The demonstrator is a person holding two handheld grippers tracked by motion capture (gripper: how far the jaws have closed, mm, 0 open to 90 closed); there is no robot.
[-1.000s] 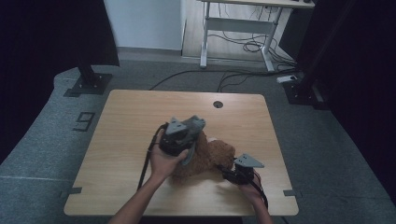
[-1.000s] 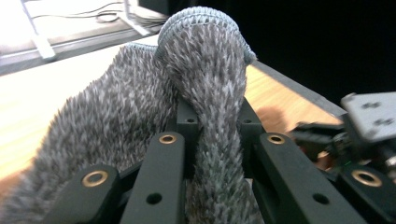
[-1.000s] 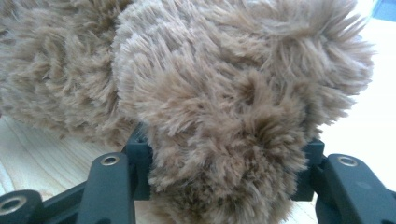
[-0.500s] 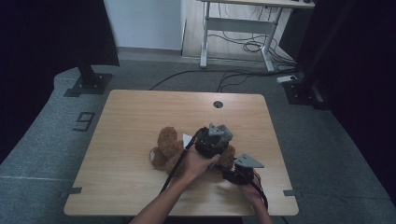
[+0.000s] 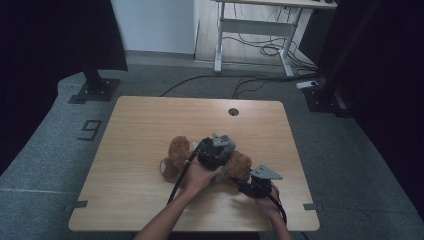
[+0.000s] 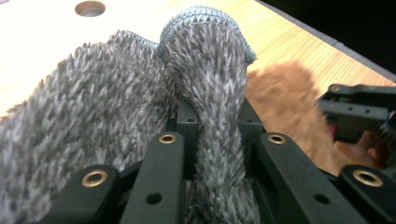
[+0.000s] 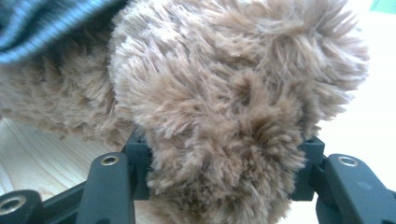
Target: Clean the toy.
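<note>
The room is dim, dark at nine and three o'clock, with pale light on the far wall at twelve. The table (image 5: 150, 130) is evenly lit, shadows faint. Up close, the bare wood glares white at eleven o'clock, and the brown fur (image 7: 224, 107) looks soft, slightly blurred.

Left hand-held gripper (image 5: 216, 152) hides brown plush toy's (image 5: 178, 152) middle.

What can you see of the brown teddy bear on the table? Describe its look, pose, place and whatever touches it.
The teddy bear is a shaggy brown plush toy lying on the wooden table, near its front middle. A grey fuzzy garment with a knitted blue-grey edge lies on it. The left gripper pinches a fold of that garment; the right gripper clamps a furry brown limb.
</note>
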